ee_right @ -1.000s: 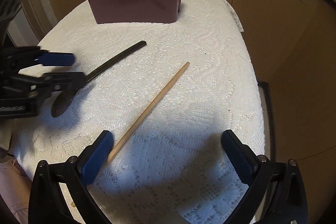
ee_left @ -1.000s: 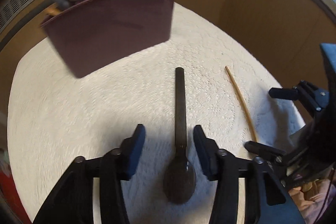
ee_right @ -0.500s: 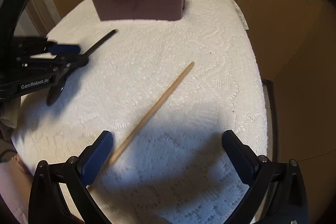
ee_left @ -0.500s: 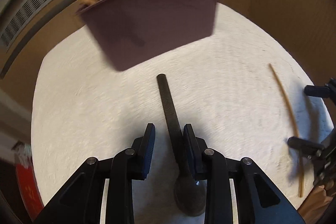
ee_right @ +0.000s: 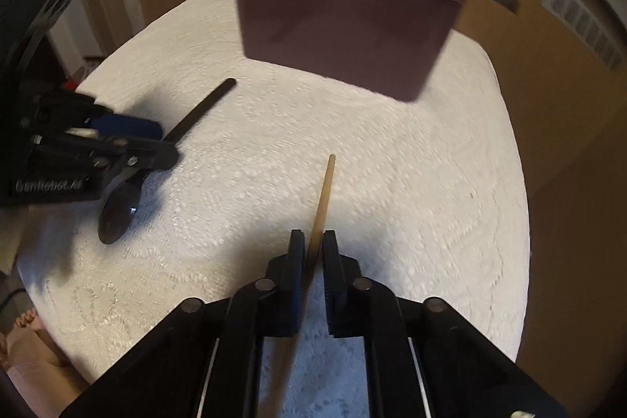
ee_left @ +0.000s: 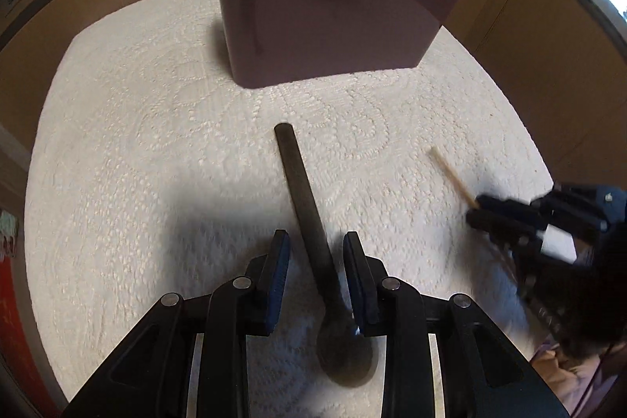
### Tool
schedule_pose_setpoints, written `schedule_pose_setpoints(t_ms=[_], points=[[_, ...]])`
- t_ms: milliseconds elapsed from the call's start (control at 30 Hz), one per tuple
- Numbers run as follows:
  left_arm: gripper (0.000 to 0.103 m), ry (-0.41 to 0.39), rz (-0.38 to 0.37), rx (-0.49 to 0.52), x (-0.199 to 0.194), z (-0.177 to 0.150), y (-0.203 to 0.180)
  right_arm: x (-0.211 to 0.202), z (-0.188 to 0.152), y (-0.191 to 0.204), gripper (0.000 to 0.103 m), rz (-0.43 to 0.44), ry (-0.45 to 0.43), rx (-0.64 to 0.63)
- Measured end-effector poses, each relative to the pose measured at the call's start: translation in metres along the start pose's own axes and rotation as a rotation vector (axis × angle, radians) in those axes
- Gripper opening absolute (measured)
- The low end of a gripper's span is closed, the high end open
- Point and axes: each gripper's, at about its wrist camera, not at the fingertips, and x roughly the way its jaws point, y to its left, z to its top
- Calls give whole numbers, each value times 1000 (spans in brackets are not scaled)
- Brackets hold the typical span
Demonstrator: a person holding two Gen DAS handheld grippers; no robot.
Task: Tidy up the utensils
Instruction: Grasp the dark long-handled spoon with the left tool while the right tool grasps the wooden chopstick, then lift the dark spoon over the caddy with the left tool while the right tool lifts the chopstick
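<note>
Home dining spot: lace tablecloth [ee_left: 156, 151], utensil caddy [ee_left: 333, 26], wood panelling [ee_left: 548, 73] (vented).

Our left gripper [ee_left: 316, 253] is matte black plastic, its two angled linkage arms joined by round silver pivot screws, and its fingers [ee_left: 279, 273] carry dark blue ribbed pads. Our right gripper [ee_right: 312, 253] is built the same way, black with silver screw heads and darker pads. On the side of the left body we read pale lettering, blurred, beginning "GenRobot". Bare toes [ee_right: 24, 320] show at the lower left edge.
</note>
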Motion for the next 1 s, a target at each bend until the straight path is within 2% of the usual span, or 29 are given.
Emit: schedule_pose_setpoints(t_ms=[133,300,333,367,433,600,700,800,1000], points=[[30,54,14,28,11,26,-7,1,3,-1,6,50,1,-8],[26,66,104,132,18,41,-29,1,0,-28,6,167,-3,97],[17,58,109,143,18,40,-33,1,-1,-32,6,179,-7,117],[13,50,101,143,16,38,-36,0,-2,-36,6,183,-15,133],[13,9,75,116,8,30,-36,-5,-4,-43,6,168,-47,157],[13,-168,-38,-64,-33,-4,-17,-32,-8,-51,6,148,-131,195],[13,-260,-139,-158,-59,-18,-4,-53,-7,-51,6,134,-193,202],[13,-337,-123,-178,-76,-24,-2,-76,-5,-49,6,102,-271,196],[13,-411,-114,-161,-92,-21,-12,-86,7,-44,6,101,-304,208]])
